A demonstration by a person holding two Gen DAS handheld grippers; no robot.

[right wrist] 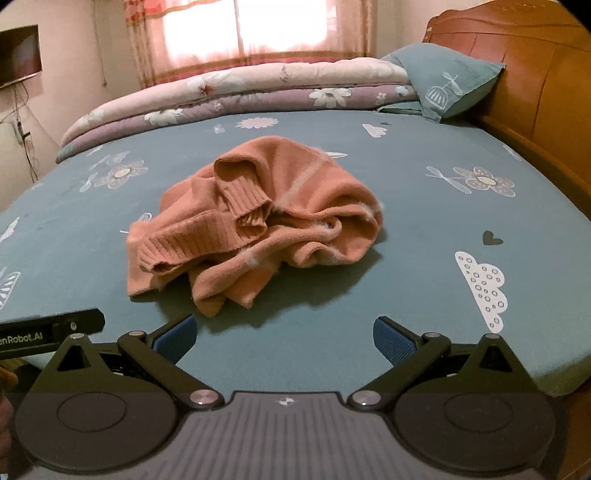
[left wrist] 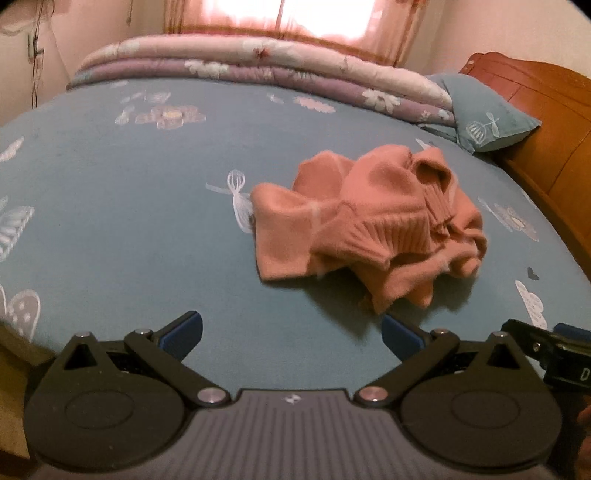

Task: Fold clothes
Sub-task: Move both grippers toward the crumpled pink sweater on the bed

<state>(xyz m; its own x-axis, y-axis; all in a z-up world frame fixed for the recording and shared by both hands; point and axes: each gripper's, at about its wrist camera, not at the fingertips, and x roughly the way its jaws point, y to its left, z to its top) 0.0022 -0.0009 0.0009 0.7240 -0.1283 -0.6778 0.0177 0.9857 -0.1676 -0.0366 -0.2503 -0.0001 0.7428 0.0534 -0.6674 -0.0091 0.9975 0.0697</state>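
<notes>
A bed point(right wrist: 424, 229) with a teal printed sheet fills the room below a curtained window point(right wrist: 258, 29), a wooden headboard point(right wrist: 535, 85) along its right edge. At its far edge lie one folded floral quilt point(right wrist: 240, 92) and one teal pillow point(right wrist: 447, 77). One salmon knit sweater point(right wrist: 258, 221) lies crumpled mid-bed, its long axis running left to right, one ribbed cuff on top. The left gripper point(left wrist: 291, 334) and right gripper point(right wrist: 284, 334) hover at the near edge, both spread wide and empty.

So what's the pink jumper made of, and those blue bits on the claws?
The jumper looks like soft knitted wool or acrylic: ribbed cuffs, fuzzy surface, matte. The blue pads on the right gripper look like rubber or soft plastic with a fine grippy texture, though that's hard to tell for sure.
</notes>
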